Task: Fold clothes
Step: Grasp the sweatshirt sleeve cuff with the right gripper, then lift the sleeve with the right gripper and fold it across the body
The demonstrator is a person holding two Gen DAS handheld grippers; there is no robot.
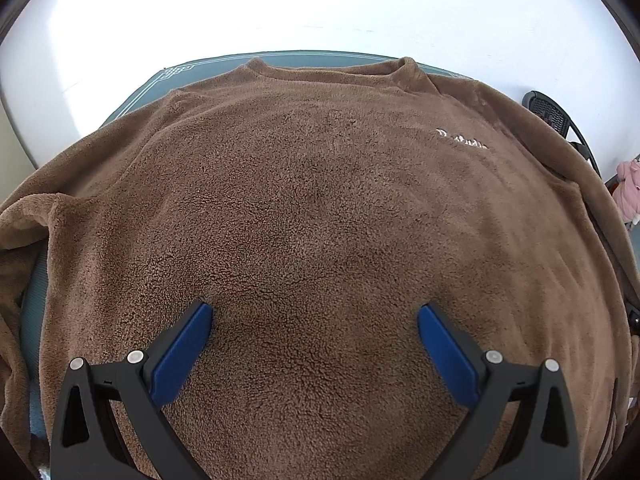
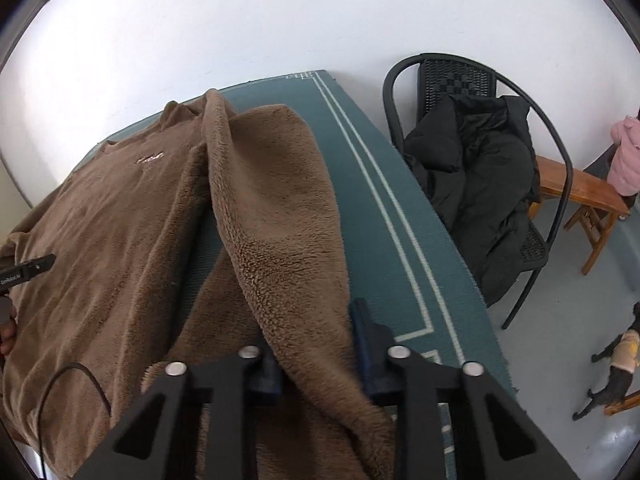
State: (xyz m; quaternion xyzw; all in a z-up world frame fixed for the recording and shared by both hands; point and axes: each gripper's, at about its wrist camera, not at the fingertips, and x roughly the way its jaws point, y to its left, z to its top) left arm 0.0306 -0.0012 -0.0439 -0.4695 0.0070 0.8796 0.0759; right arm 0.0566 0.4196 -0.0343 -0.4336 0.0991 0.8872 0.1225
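A brown fleece sweatshirt lies spread flat, front up, on a teal table, collar at the far edge, white lettering on the chest. My left gripper is open and empty just above the lower middle of the body. In the right wrist view the sweatshirt body lies at left, and its sleeve runs from the shoulder down between my fingers. My right gripper is shut on the sleeve near its cuff end, lifted slightly over the table.
A black metal chair with a black jacket stands right of the table. Behind it are a wooden bench and a pink garment. A small dog stands on the grey floor. The white wall is beyond the table.
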